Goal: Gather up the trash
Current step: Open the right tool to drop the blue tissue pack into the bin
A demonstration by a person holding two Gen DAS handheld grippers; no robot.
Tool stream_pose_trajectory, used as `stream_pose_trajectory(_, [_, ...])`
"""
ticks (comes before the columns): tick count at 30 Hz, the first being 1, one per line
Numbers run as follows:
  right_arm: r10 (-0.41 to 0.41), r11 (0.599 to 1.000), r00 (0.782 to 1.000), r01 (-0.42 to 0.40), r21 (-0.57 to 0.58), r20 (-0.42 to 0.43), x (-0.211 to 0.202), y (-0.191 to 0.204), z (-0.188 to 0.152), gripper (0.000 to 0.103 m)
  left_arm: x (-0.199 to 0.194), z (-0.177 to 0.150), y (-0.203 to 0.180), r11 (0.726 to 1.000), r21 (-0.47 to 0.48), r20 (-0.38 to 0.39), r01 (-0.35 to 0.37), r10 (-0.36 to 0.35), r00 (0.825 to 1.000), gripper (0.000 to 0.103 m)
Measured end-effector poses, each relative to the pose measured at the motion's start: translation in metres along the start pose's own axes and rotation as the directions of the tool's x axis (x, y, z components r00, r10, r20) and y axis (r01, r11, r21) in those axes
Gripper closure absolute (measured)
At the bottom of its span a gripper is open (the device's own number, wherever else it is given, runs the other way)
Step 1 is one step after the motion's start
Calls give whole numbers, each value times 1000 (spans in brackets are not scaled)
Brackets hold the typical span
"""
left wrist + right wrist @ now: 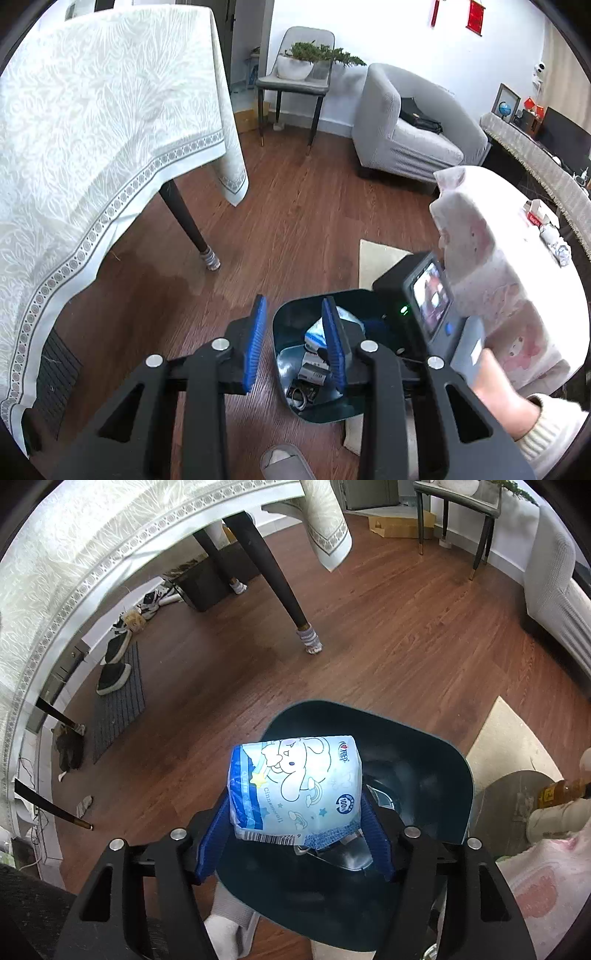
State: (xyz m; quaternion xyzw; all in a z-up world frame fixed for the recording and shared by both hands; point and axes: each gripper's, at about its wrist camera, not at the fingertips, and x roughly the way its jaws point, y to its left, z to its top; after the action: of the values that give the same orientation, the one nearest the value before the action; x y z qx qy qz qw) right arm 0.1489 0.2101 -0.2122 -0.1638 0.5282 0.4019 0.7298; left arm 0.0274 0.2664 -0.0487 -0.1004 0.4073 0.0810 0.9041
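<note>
A dark trash bin (436,775) stands on the wood floor; in the left wrist view the bin (291,314) holds several pieces of packaging. My right gripper (295,830) is shut on a light-blue Cinnamoroll tissue pack (295,786) and holds it over the bin's opening. The pack shows faintly in the left wrist view (314,334) behind my left finger. My left gripper (295,343) is open and empty, just above the bin's left rim. The right gripper's body with its screen (428,299) sits to the right of it.
A table with a white patterned cloth (92,129) and dark legs (273,565) stands at left. A grey armchair (406,125) and a chair with a plant (295,74) are behind. A round white table (535,258) is at right. Shoes (114,664) lie under the table.
</note>
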Motion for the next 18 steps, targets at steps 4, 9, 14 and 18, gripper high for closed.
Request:
stream_pose_trajectory(4, [-28,1000,999,28,-13,-29,9,-3,-8,30,-5,4,-1,1000,-9,20,-12,12,1000,70])
stream_pose_trajectory(9, [-26,1000,999,26,-5,-40,8,-13,-13,27,-22,13,-7,1000,-19,72,-7,8,997,71])
stream_pose_trajectory(14, [-24,1000,999,23,-13,-34,-2,-21,-20,26,-29,24,-20,1000,-20,103,10,-7,995,71])
stream_pose_trajectory(18, [0,1000,1000,0,-24,-10,-18,-22,-24,26,-35,30,-33,1000,-13,125,25,-24,992,71])
